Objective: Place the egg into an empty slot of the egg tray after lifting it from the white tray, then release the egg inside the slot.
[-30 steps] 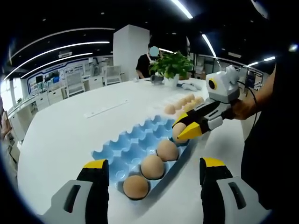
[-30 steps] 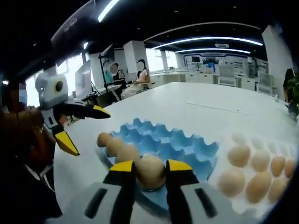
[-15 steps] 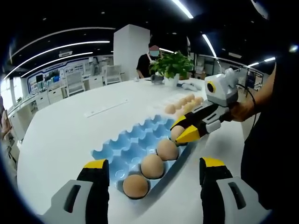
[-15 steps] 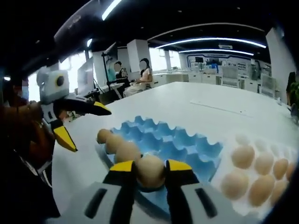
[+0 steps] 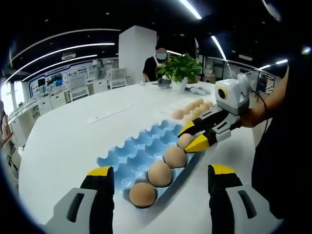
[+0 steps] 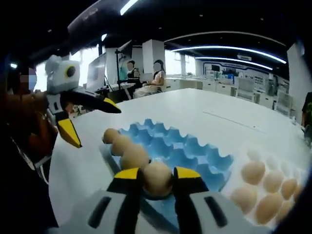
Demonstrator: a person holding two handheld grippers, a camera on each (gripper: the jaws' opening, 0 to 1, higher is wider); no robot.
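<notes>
The blue egg tray lies on the white table. Three brown eggs fill one edge row. At that row's far end my right gripper is shut on a fourth egg, held low over a slot. In the right gripper view the egg sits pinched between my yellow-tipped fingers, down at the blue tray, beside the other eggs. My left gripper is open and holds nothing, hovering near the row's other end; it also appears as the left gripper.
The white tray with several eggs lies just beyond the blue tray, also seen as eggs. A potted plant stands at the table's far side. People sit and stand in the background. A person's arm holds the right gripper.
The right gripper has eased the egg slightly lower and closer to the row of eggs, still shut on it. The left gripper has stayed open and almost still.
</notes>
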